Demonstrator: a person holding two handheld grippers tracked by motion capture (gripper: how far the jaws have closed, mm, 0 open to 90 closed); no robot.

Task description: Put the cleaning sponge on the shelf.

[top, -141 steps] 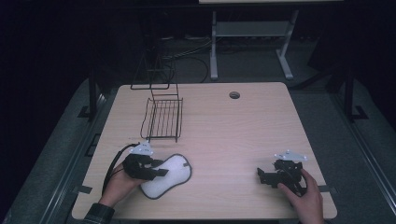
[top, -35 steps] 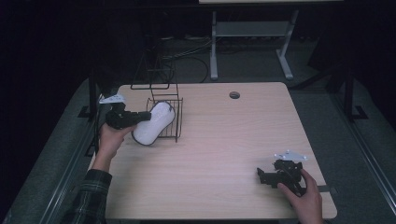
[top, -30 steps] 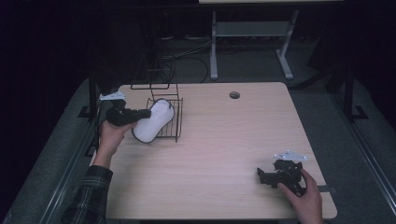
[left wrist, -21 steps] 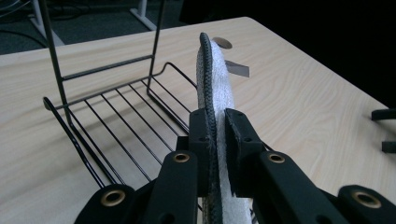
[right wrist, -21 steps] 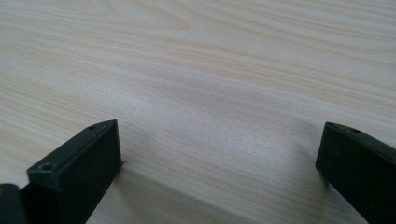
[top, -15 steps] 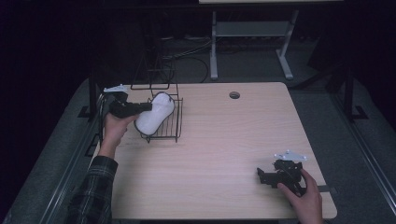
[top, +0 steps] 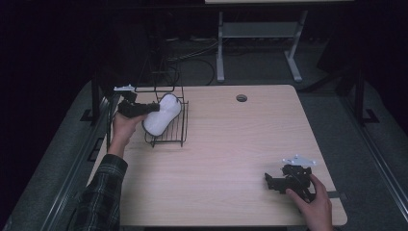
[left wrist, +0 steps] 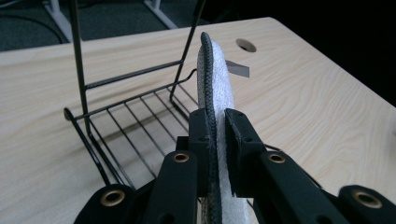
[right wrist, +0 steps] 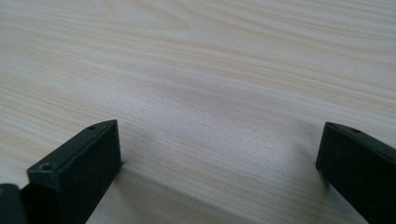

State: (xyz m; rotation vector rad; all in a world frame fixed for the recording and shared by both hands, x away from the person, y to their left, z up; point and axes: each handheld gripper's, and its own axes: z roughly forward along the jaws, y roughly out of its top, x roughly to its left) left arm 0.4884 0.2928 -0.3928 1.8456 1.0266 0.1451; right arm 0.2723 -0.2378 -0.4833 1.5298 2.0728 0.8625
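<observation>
A white insole-shaped pad [top: 162,114] with a dark edge is held on its side, partly over the black wire rack [top: 168,137] at the table's far left. My left gripper [top: 146,109] is shut on the pad's near end. In the left gripper view the pad [left wrist: 215,79] stands upright between the fingers [left wrist: 243,140], its far end above the rack's floor [left wrist: 135,135]; my left gripper [left wrist: 217,123] pinches it thin. My right gripper [top: 269,182] rests low at the table's front right, open, with bare wood between its fingers [right wrist: 79,163].
The wooden table [top: 240,144] has a round cable hole [top: 241,98] near its far edge. A taller wire frame [top: 159,72] rises behind the rack. White desk legs [top: 255,33] and cables lie on the floor beyond the table.
The left gripper took the pad from the table's front left and carried it up to the rack; in the last second it moved farther back and over the rack. The right gripper stayed still.
</observation>
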